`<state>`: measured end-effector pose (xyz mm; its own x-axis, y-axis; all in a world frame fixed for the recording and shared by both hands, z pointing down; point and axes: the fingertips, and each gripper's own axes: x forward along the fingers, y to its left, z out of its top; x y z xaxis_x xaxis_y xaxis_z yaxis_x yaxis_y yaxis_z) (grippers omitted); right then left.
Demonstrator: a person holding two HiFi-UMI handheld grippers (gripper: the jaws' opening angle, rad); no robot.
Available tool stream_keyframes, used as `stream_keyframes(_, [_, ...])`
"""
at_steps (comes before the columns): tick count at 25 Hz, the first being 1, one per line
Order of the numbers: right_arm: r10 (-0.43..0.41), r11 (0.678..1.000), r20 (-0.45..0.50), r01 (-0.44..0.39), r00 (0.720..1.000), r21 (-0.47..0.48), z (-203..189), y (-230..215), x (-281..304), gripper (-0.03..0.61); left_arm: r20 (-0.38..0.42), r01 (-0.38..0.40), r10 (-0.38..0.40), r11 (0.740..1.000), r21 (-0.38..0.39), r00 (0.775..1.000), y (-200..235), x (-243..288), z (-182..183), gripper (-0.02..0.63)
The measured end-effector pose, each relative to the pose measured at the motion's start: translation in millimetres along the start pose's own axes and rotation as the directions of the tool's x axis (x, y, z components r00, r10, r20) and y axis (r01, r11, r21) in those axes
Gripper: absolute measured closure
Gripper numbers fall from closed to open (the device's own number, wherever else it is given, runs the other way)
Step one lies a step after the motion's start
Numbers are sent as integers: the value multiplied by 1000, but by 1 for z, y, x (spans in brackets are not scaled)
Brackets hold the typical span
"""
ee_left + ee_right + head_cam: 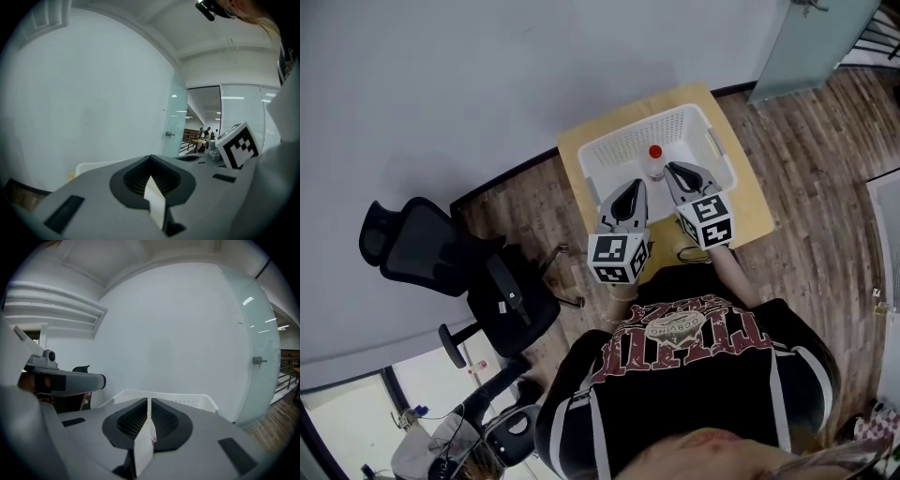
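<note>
While left gripper (636, 186) and right gripper (670, 168) are hovering closed, empty, red-capped clear bottle (655, 161) is sitting contained in white perforated plastic basket (623, 148).

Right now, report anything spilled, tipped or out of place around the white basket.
Nothing stands out. The white perforated plastic basket sits squarely on the small wooden table, and the clear red-capped bottle inside appears upright, with no spill visible.
</note>
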<state>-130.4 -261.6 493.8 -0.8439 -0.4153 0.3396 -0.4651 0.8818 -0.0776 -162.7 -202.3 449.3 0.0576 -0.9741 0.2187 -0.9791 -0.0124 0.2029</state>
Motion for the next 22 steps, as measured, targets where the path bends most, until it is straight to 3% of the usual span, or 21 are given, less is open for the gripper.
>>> stream_keyframes(5, [16,1000,-42,-17,999,-17,-4,-2,15,552,2,-24,24,1000,-11,1000,9,-4,0,566])
stream_keyframes(22, [25,998,-201,-37,979,-55,-29,-11,59,417,17,-113,114,993,-40,993,40,-27,-3,566])
